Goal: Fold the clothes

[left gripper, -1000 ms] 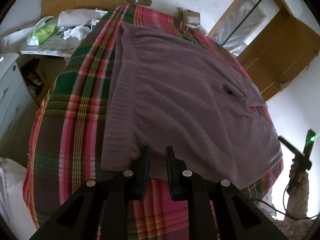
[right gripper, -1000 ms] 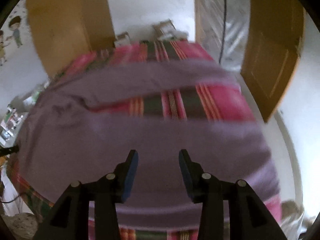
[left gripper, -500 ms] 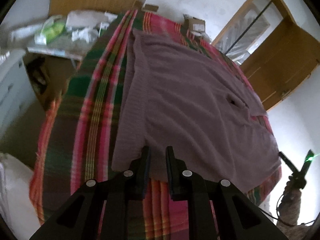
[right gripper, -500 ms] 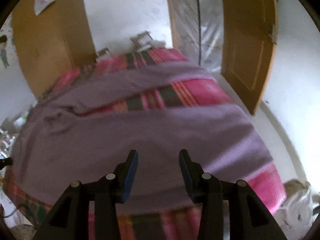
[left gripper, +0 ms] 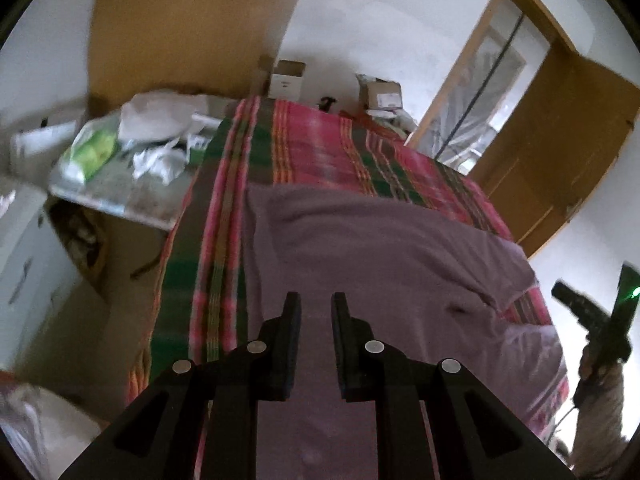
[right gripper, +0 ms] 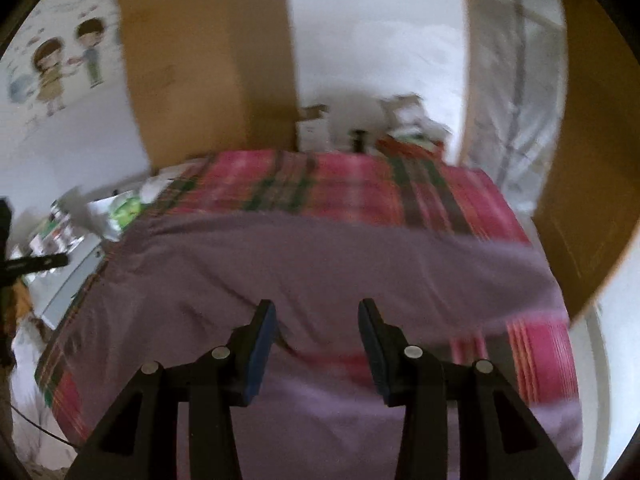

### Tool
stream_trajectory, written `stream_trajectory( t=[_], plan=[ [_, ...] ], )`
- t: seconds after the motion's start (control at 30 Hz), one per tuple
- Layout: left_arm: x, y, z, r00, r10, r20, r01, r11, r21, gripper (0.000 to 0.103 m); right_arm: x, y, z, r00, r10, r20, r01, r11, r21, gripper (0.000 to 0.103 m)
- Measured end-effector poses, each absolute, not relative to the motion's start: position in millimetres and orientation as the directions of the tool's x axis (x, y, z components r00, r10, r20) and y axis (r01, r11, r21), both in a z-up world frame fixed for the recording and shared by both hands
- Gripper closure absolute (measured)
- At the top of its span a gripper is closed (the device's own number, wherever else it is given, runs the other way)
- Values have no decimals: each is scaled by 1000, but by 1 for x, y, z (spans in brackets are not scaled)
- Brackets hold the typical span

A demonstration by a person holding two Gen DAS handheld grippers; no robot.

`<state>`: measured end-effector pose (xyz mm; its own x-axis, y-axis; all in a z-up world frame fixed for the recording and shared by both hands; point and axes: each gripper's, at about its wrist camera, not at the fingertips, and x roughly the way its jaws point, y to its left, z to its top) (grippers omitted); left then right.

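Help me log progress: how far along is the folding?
Early: the purple garment lies spread on the plaid bedcover, no neat fold visible. The right claw hangs open over it; whether the left claw grips is unclear. Nearly all folding seems left.

A dull mauve-purple knitted garment (left gripper: 384, 264), plain and without pattern, covers a plaid bedcover (left gripper: 320, 148) striped in pink-red, dark green and thin yellow lines, bare toward 12 o'clock. The left gripper (left gripper: 315, 312) is matt black throughout; the right gripper (right gripper: 316, 324) is black with blue finger pads (right gripper: 262, 344). At 2 o'clock stands an ochre-brown wooden door (left gripper: 560, 152); walls are white.
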<state>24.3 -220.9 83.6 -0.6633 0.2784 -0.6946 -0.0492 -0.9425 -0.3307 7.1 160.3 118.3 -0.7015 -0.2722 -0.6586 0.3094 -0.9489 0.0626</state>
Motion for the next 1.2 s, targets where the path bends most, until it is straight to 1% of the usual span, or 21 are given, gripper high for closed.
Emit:
stream_trajectory(
  t=[0.17, 0.33, 0.4, 0.43, 0.6, 0.67, 0.7, 0.77, 0.87, 0.9, 0.97, 1.0, 1.1, 1.2],
  plan=[
    [-24, -209, 88, -648, 295, -702, -101, -947, -304, 87, -32, 106, 121, -665, -331, -670, 450, -893, -5, 60],
    [-69, -199, 80, -630, 270, -728, -114, -960, -257, 87, -76, 69, 106, -639, -319, -700, 513, -855, -79, 60],
    [-86, -198, 74, -627, 261, -734, -123, -963, -238, 81, -98, 60, 97, -631, -303, -714, 521, -848, -100, 60],
    [-94, -198, 71, -624, 254, -738, -126, -966, -226, 81, -110, 56, 92, -624, -298, -722, 525, -844, -106, 60],
    [-125, -201, 53, -607, 220, -764, -130, -975, -178, 80, -164, 47, 73, -569, -324, -756, 546, -836, -52, 60],
    [-137, -203, 47, -593, 201, -780, -122, -980, -160, 80, -185, 43, 66, -537, -345, -770, 544, -839, -3, 60],
    [-142, -204, 46, -584, 205, -785, -127, -979, -161, 79, -191, 41, 64, -520, -364, -773, 549, -835, 24, 59],
    [-149, -205, 50, -584, 220, -782, -147, -975, -164, 79, -200, 33, 69, -527, -374, -763, 556, -831, 23, 59],
    [-156, -207, 69, -619, 273, -736, -186, -962, -199, 79, -207, 18, 77, -522, -441, -730, 586, -808, 68, 56],
    [-158, -207, 72, -622, 292, -727, -201, -956, -212, 78, -209, 12, 76, -499, -467, -730, 601, -793, 96, 56],
    [-166, -208, 71, -612, 322, -722, -224, -946, -232, 78, -211, -1, 68, -472, -476, -742, 623, -776, 102, 56],
    [-170, -207, 67, -596, 331, -732, -236, -943, -235, 78, -212, -6, 62, -459, -470, -754, 635, -767, 91, 56],
    [-179, -197, 44, -515, 300, -803, -268, -946, -182, 78, -213, -19, 42, -413, -439, -798, 672, -738, 58, 56],
    [-178, -191, 33, -483, 282, -829, -303, -942, -144, 78, -214, -21, 31, -395, -425, -814, 694, -719, 39, 56]
  ],
)
